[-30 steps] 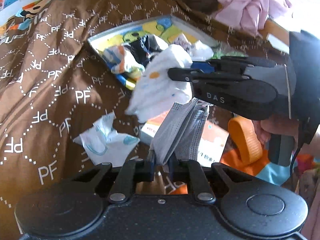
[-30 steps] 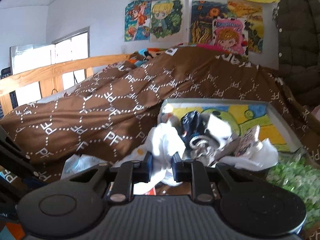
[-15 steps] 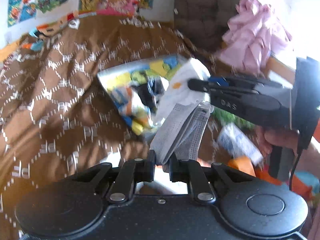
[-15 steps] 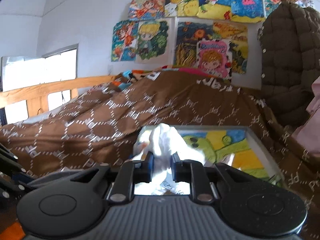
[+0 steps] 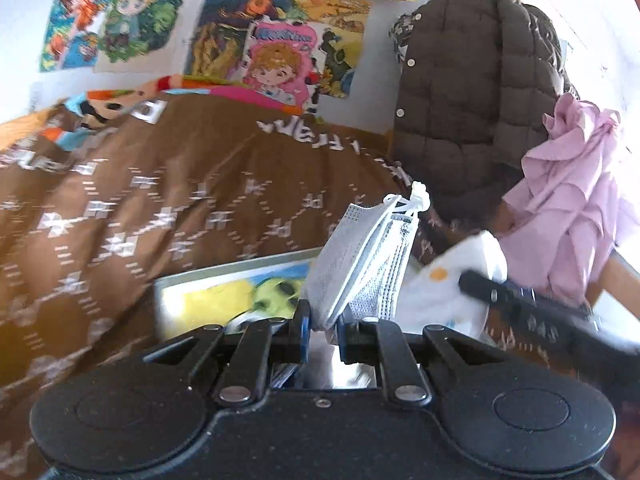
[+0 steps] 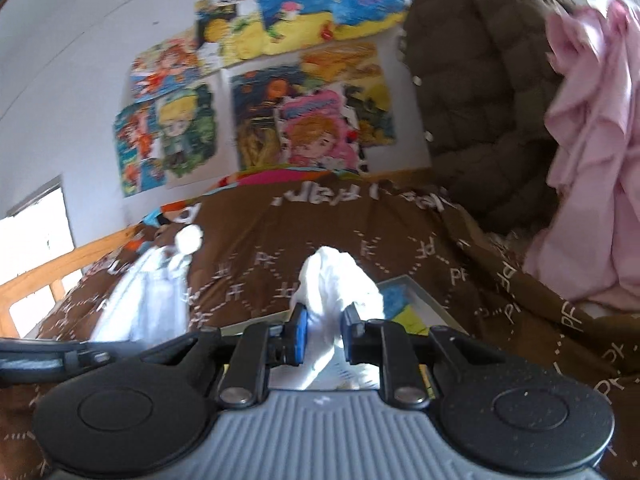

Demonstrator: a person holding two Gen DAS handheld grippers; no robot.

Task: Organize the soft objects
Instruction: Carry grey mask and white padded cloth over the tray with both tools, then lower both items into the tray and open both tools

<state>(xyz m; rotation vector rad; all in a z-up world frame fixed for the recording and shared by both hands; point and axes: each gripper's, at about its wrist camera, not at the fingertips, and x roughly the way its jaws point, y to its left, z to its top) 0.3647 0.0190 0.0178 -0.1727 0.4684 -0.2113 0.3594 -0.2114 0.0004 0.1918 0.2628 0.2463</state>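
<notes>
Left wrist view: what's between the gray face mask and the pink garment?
In the left wrist view, the white cloth held by the right gripper lies between the gray face mask and the pink garment.

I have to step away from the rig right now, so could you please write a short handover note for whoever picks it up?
Left claw: shut on a grey face mask, held up over the tray.
Right claw: shut on a white cloth, also in the air above the brown quilt.
Done: both soft items are picked up.
Left: neither is set down yet; place each where the soft things go. The tray's contents are mostly hidden.
</notes>
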